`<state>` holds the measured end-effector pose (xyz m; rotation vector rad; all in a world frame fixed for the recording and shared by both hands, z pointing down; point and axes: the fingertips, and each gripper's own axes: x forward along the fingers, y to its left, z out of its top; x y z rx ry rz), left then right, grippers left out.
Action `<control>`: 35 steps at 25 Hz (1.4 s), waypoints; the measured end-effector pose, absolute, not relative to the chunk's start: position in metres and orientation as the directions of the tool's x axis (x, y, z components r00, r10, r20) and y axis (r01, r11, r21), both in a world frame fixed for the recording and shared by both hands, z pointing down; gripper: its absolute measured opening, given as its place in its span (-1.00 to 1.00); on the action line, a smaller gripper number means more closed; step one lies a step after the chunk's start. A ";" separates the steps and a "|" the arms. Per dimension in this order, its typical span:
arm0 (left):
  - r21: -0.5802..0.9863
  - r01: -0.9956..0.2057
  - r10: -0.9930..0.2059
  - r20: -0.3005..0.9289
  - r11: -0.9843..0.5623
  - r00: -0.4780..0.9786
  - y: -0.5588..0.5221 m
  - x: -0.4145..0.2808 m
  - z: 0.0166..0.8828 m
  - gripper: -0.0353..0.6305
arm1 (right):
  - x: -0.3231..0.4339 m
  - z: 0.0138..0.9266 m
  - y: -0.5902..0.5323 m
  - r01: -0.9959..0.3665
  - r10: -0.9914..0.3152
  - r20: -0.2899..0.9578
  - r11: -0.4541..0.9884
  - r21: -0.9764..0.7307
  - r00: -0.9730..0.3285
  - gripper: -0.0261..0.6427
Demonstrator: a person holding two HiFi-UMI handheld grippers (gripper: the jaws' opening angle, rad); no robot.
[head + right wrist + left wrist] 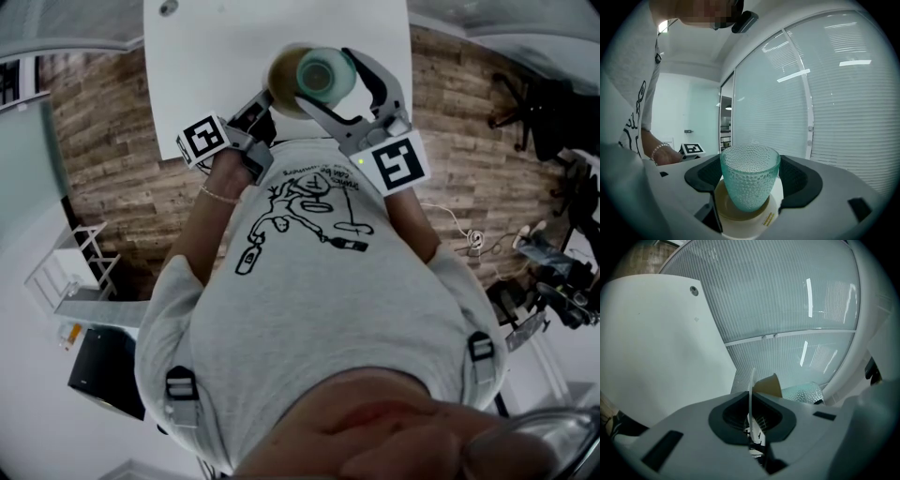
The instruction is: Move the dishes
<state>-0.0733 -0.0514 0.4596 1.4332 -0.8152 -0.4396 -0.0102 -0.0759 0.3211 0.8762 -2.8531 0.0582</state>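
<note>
A green dimpled glass (750, 176) stands upright between the jaws of my right gripper (752, 180), which close in on both its sides. Right beneath it lies a plate (761, 218), white outside and tan inside. My left gripper (751, 401) is turned on its side and shut on that plate's rim (751, 385), seen edge-on, with the glass (802, 393) just beyond. From the head view, the glass (326, 75) and plate (283, 84) hang over the white table's near edge, between the left gripper (265, 105) and the right gripper (345, 94).
The white table (234, 56) has a small round hole (168, 8) near its far side. Wood-look floor (103, 141) lies on both sides. A ribbed glass wall (843, 93) stands ahead. A dark office chair (534, 112) and cables sit at the right.
</note>
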 end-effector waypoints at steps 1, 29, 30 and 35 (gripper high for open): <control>0.972 -0.199 -0.715 0.230 0.128 0.661 -0.052 -0.075 0.461 -0.85 | -0.008 0.320 -0.077 -0.569 -0.563 0.158 0.822 0.011 -0.811 0.22; 0.963 -0.224 -0.736 0.259 0.149 0.625 -0.051 -0.087 0.478 -0.85 | 0.079 0.375 -0.104 -0.733 -0.733 0.232 0.673 0.105 -0.640 0.22; 0.963 -0.224 -0.736 0.261 0.151 0.625 -0.051 -0.087 0.479 -0.86 | 0.081 0.380 -0.105 -0.737 -0.736 0.237 0.668 0.106 -0.634 0.22; 0.961 -0.231 -0.737 0.265 0.150 0.622 -0.051 -0.089 0.481 -0.86 | 0.094 0.407 -0.110 -0.776 -0.765 0.255 0.626 0.076 -0.592 0.22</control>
